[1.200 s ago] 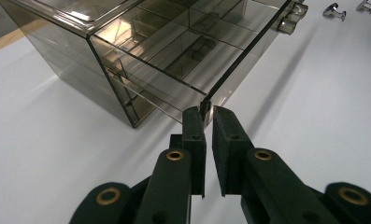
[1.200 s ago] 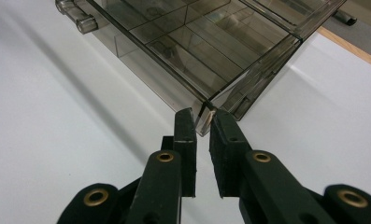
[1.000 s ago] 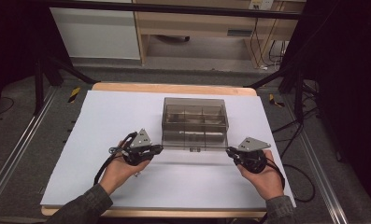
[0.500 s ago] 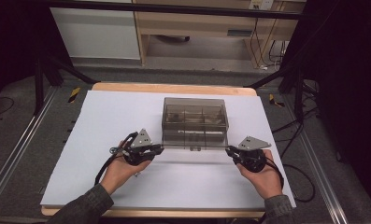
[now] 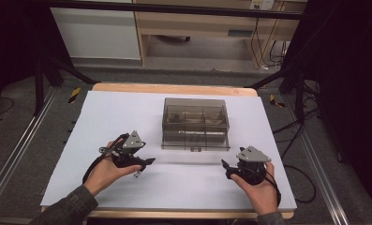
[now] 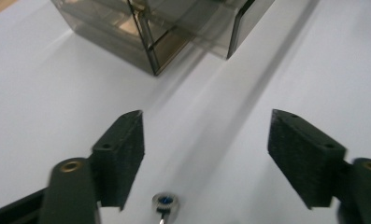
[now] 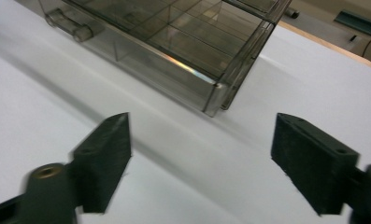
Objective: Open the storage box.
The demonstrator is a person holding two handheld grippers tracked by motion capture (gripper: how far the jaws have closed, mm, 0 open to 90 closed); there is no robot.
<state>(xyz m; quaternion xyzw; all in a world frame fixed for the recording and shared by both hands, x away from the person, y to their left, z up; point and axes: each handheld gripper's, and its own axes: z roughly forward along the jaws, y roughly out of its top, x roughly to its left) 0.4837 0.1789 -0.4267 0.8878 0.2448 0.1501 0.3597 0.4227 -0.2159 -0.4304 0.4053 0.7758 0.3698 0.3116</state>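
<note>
Smoky plastic box (image 5: 196,123), long axis crosswise, sits ahead between left gripper (image 5: 148,161) and right gripper (image 5: 225,168), both just opened, empty, about equally near.

Overhead light is brightening the white table sheet (image 5: 127,122) while the surroundings are staying dark. Soft shadows are falling beside the smoky plastic box (image 5: 195,123). Both gripper views are blurring, especially near their lower edges.
</note>
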